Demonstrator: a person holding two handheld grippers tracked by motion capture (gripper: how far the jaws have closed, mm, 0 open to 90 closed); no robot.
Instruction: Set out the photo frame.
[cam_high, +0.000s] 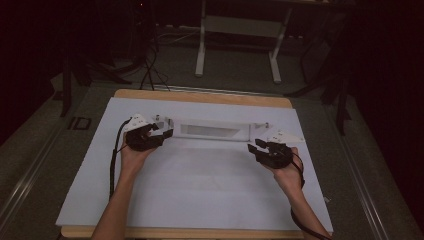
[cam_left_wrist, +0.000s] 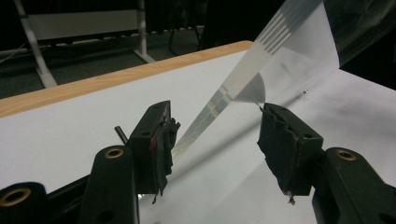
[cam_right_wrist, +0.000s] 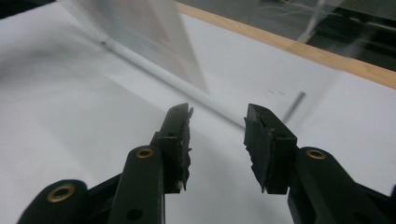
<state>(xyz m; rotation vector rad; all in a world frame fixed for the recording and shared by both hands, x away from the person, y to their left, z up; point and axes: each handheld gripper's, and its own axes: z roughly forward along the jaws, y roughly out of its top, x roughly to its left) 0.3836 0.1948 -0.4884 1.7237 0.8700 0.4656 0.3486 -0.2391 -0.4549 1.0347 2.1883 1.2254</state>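
Both jaws apart, left gripper (cam_high: 161, 134) and right gripper (cam_high: 258, 148) flanking clear sheet (cam_high: 210, 130) mid-frame; could easily slip or crease

We cannot make out what the long pale object (cam_high: 210, 129) lying across the far part of the tabletop (cam_high: 200, 200) is; in the high view it is too small and dim. In the left gripper view its clear sheet (cam_left_wrist: 299, 42) runs off the top edge. In the right gripper view the sheet (cam_right_wrist: 149, 42) and its white rod (cam_right_wrist: 159, 74) are smeared by blur and cut by the top edge. Both forearms leave the high view at the bottom. We cannot tell whether the left hand-held gripper (cam_high: 162, 132) touches the object's end. The room beyond is lost in darkness.
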